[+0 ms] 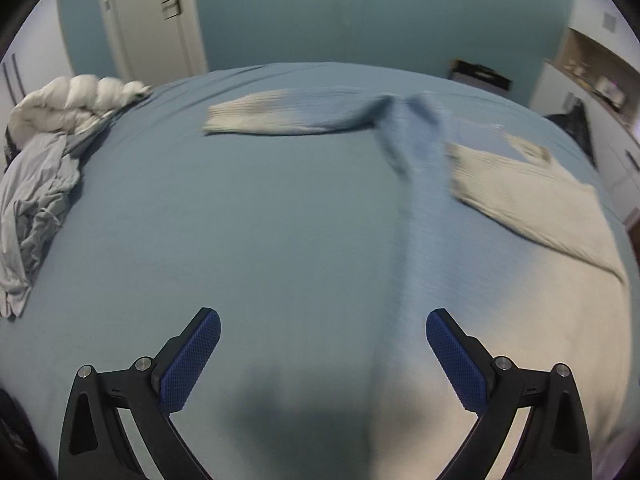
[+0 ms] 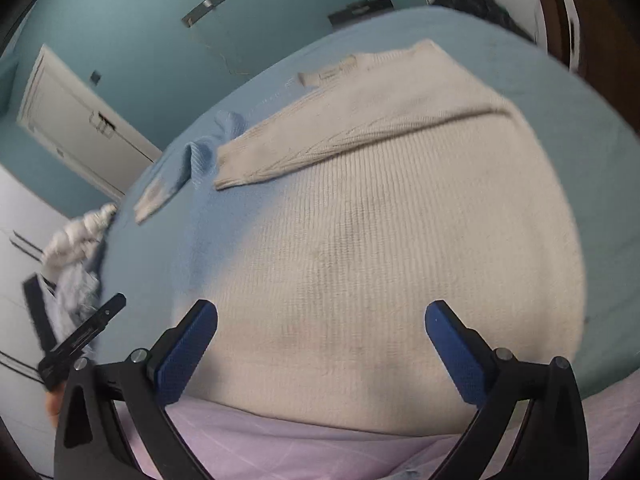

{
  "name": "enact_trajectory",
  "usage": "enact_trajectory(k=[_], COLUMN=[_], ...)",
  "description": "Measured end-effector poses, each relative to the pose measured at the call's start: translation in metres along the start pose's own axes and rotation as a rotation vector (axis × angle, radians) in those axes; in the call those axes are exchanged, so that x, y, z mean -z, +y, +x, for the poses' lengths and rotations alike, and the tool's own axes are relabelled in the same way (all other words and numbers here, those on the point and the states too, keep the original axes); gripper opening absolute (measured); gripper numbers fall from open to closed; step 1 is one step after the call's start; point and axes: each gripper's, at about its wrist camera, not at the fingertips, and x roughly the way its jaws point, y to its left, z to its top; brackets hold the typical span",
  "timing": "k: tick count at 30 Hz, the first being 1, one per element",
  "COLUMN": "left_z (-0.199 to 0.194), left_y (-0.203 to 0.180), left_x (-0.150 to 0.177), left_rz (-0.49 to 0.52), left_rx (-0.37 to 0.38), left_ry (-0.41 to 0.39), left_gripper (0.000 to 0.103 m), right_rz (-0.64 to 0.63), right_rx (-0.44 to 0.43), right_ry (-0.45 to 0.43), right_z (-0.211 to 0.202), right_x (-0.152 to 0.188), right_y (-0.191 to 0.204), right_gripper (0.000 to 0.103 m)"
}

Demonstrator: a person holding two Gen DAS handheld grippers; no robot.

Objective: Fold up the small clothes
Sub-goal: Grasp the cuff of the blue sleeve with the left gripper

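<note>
- Left gripper [image 1: 323,360]: jaws spread wide apart, nothing between the blue pads [image 1: 192,364]; it hangs over the near part of the sweater.
- Right gripper [image 2: 321,354]: jaws likewise wide apart, empty, above the sweater's near hem.
- Sweater [image 2: 380,248]: knit, cream shading into light blue, spread flat on the bed [image 1: 160,220] (blue sheet). The body fills the near-right part of the bed.
- One sleeve [image 2: 340,136] is folded across the body, cream cuff pointing left. The other sleeve [image 1: 288,114] lies stretched out to the left at the far side, its cuff cream.
- Neck label [image 2: 336,72] shows at the far end of the sweater (print too blurred to read).
- Far left on the bed: a white puffy item [image 1: 76,100] with crumpled grey cloth [image 1: 36,200] just beside it, well apart from the sweater.
- A strip of pink cloth [image 2: 300,448] shows at the near edge, below the hem.
- Background: teal wall [image 1: 360,20], white door [image 1: 152,16] at far left.
- Left wrist view is motion-blurred around the sweater's middle; detail there cannot be told.
</note>
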Motion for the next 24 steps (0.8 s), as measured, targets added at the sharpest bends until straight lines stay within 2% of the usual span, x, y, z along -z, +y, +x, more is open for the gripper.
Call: enact_trajectory(k=[2,3,6,9,11,14,19,21,22,23,24], left_z=[0.039,0.057,0.125,0.17,0.206,0.248,0.281,0.289,0.295,0.3,0.3], left_y=[0.04,0.055,0.115,0.151,0.17,0.185,0.181,0.179,0.176,0.171,0.163], left_x=[-0.029,-0.04,-0.085,-0.12,-0.146,-0.176,-0.231,-0.241,-0.247,-0.257,-0.262], left_rz=[-0.06,-0.096,-0.298,-0.459,-0.602,-0.777,-0.836,-0.865,-0.869,-0.843,-0.815], left_rx=[-0.044,-0.039,0.001,0.067,0.154,0.2,0.013,-0.004,-0.003,-0.026,-0.041], left_ry=[0.041,0.059,0.1,0.107,0.123,0.129,0.124,0.112,0.117,0.124,0.125], left_gripper=[0.103,0.103,0.103,0.103,0.103,0.103,0.103,0.101,0.098,0.072,0.032], right_rz=[-0.014,-0.028,-0.068,-0.097,-0.108,-0.116,-0.109,-0.125,-0.127,-0.126,-0.127], right_rx=[0.006,0.014,0.021,0.042,0.056,0.083,0.099,0.129,0.136,0.14,0.14], right_ry=[-0.006,-0.002,0.022,0.035,0.038,0.057,0.134,0.172,0.192,0.214,0.23], right_z=[-0.001,0.004,0.011,0.013,0.018,0.03,0.059,0.074,0.08,0.085,0.089], right_x=[0.0,0.002,0.005,0.01,0.008,0.007,0.006,0.009,0.009,0.01,0.01], right_y=[0.006,0.01,0.016,0.019,0.019,0.018,0.012,0.009,0.008,0.007,0.006], right_gripper=[0.102,0.102,0.102,0.102,0.102,0.102,0.102,0.102,0.102,0.102,0.102])
